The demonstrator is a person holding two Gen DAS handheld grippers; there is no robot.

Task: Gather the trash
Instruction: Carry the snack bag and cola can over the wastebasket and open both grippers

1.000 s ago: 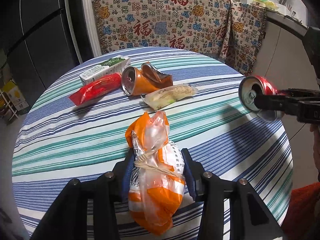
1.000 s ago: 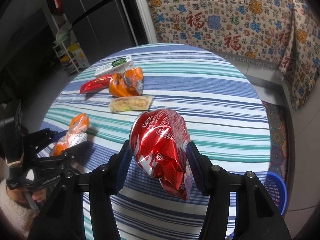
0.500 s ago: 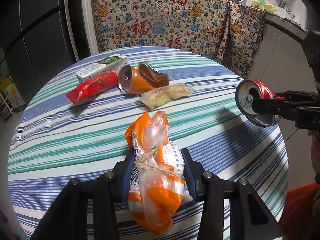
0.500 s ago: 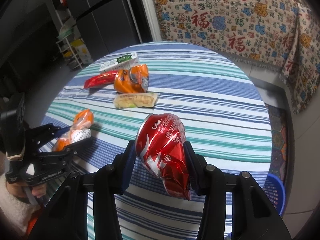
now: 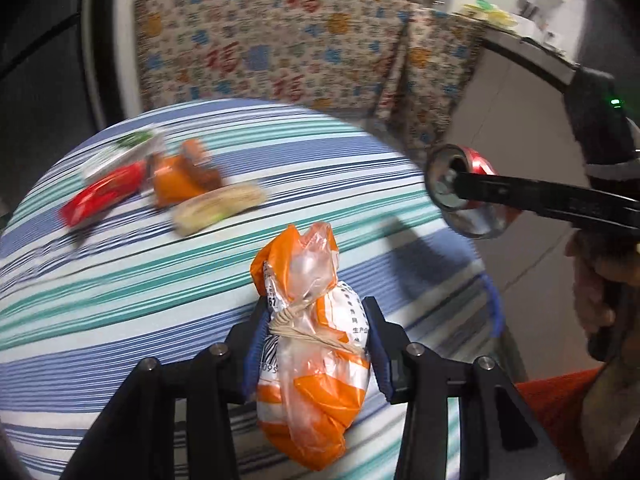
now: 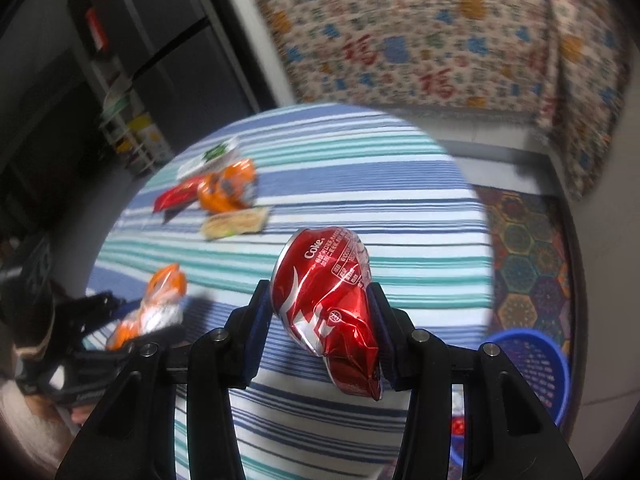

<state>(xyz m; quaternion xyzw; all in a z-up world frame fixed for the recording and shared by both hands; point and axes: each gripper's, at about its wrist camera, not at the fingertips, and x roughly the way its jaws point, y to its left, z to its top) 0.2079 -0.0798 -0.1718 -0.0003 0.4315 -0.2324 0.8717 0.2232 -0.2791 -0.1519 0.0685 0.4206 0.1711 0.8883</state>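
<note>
My left gripper (image 5: 316,344) is shut on a knotted orange and white plastic bag (image 5: 312,360), held above the striped table (image 5: 120,300). In the right wrist view my right gripper (image 6: 320,312) is shut on a crushed red cola can (image 6: 328,304), also lifted over the table (image 6: 400,216). The can (image 5: 460,196) and a right finger (image 5: 540,200) show at the right of the left wrist view; the bag (image 6: 156,308) shows at the left of the right wrist view. A blue basket (image 6: 532,368) stands on the floor at the right, below the table's edge.
At the far left of the table lie a red wrapper (image 5: 100,196), a crushed orange can (image 5: 180,180), a pale food packet (image 5: 220,208) and a white and green carton (image 5: 120,152). A patterned cloth (image 5: 280,52) hangs behind. A patterned mat (image 6: 528,256) covers the floor.
Both grippers have moved right and a little up with their loads. The blue basket has come further into the right wrist view, and the table's right edge is nearer.
</note>
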